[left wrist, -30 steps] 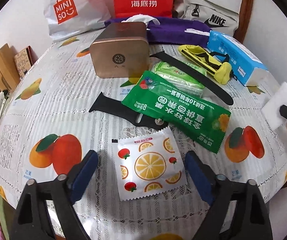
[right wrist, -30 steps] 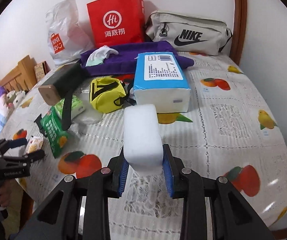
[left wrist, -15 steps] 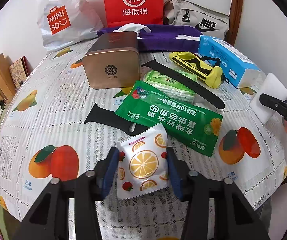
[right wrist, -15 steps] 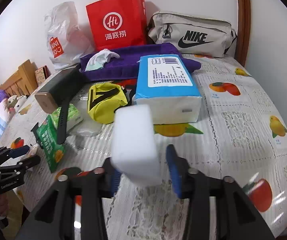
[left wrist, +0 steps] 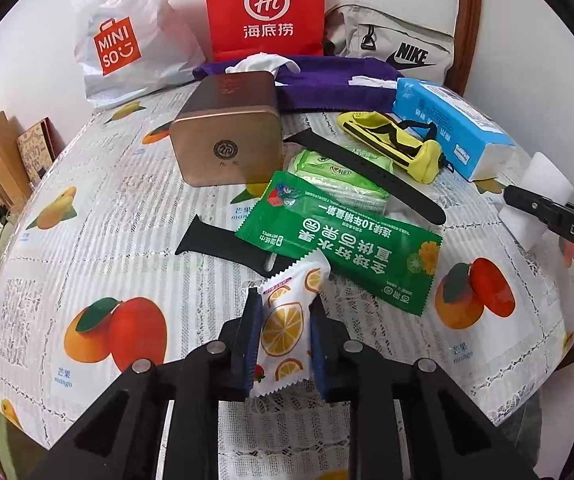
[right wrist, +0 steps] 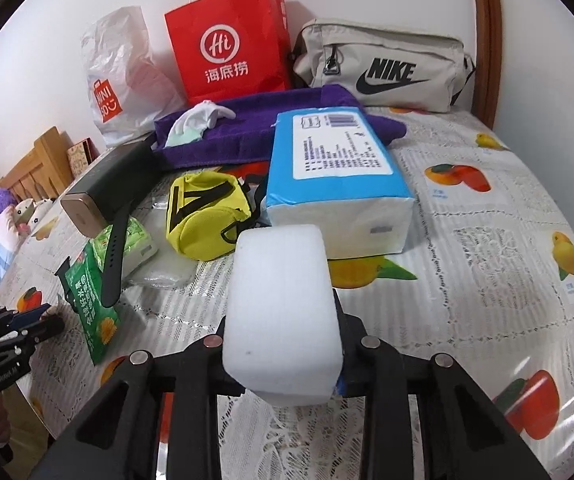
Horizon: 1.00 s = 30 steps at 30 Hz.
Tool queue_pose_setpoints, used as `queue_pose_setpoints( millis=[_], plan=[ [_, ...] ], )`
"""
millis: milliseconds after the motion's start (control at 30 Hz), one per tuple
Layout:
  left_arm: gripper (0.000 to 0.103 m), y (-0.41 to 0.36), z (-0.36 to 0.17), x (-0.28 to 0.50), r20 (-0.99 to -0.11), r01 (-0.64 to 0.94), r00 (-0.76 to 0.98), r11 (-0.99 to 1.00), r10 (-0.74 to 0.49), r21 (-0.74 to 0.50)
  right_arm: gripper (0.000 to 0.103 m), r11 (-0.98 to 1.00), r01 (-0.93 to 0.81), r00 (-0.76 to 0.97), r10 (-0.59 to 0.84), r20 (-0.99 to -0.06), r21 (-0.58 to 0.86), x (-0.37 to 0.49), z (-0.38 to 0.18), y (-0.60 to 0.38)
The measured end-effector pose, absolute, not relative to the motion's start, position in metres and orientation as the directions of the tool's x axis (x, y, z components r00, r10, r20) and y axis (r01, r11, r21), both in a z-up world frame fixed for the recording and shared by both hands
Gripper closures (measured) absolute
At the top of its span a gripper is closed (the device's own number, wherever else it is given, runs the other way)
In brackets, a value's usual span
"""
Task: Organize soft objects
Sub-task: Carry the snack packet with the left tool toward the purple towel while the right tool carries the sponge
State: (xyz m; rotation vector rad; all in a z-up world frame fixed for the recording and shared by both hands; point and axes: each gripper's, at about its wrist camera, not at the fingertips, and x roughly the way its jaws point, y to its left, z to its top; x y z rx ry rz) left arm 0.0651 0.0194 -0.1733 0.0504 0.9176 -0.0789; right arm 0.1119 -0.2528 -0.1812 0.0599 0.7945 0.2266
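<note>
My left gripper [left wrist: 283, 332] is shut on a white sachet printed with orange slices [left wrist: 287, 324] at the near edge of the round table. My right gripper [right wrist: 283, 344] is shut on a white foam sponge block [right wrist: 283, 312] and holds it above the table; the block also shows in the left wrist view [left wrist: 539, 196]. A green snack packet [left wrist: 343, 240], a pale green wipes pack [left wrist: 339, 180], a yellow pouch [right wrist: 207, 216], a blue tissue pack [right wrist: 339, 192] and a purple towel [right wrist: 255, 128] lie on the table.
A bronze tin box [left wrist: 231, 148] stands mid-table. Two black watch straps [left wrist: 227, 248] lie by the packets. A Miniso bag [left wrist: 127, 40], a red paper bag [left wrist: 265, 8] and a Nike bag [right wrist: 383, 68] line the wall. The tablecloth [right wrist: 507, 240] is bare to the right.
My left gripper closed on the orange-slice sachet and lifted it upright. My right gripper loosened briefly half a second ago and now grips the sponge block again, nearer the camera.
</note>
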Motion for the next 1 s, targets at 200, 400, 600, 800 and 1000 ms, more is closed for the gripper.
queue_pose_setpoints(
  millis=[200, 400, 600, 800, 1000],
  plan=[
    [0.089, 0.026, -0.168, 0.064, -0.783, 0.085, 0.618, 0.996, -0.065, -0.015, 0.073, 0.970, -0.178, 0.676, 0.243, -0.696, 0.166, 0.100, -0.176, -0.263],
    [0.095, 0.034, -0.162, 0.062, -0.774, 0.073, 0.629, 0.997, -0.076, -0.038, 0.073, 0.975, -0.158, 0.653, 0.223, -0.724, 0.157, 0.099, -0.185, -0.268],
    [0.096, 0.042, -0.153, 0.061, -0.761, 0.060, 0.641, 0.995, -0.098, -0.078, 0.073, 0.976, -0.160, 0.651, 0.215, -0.728, 0.146, 0.097, -0.187, -0.266],
    [0.096, 0.046, -0.144, 0.068, -0.754, 0.045, 0.650, 0.996, -0.092, -0.083, 0.073, 0.974, -0.161, 0.644, 0.225, -0.731, 0.158, 0.100, -0.185, -0.267],
    [0.096, 0.051, -0.142, 0.087, -0.752, 0.029, 0.654, 0.996, -0.084, -0.086, 0.073, 0.974, -0.158, 0.640, 0.225, -0.735, 0.161, 0.113, -0.186, -0.269]
  ],
)
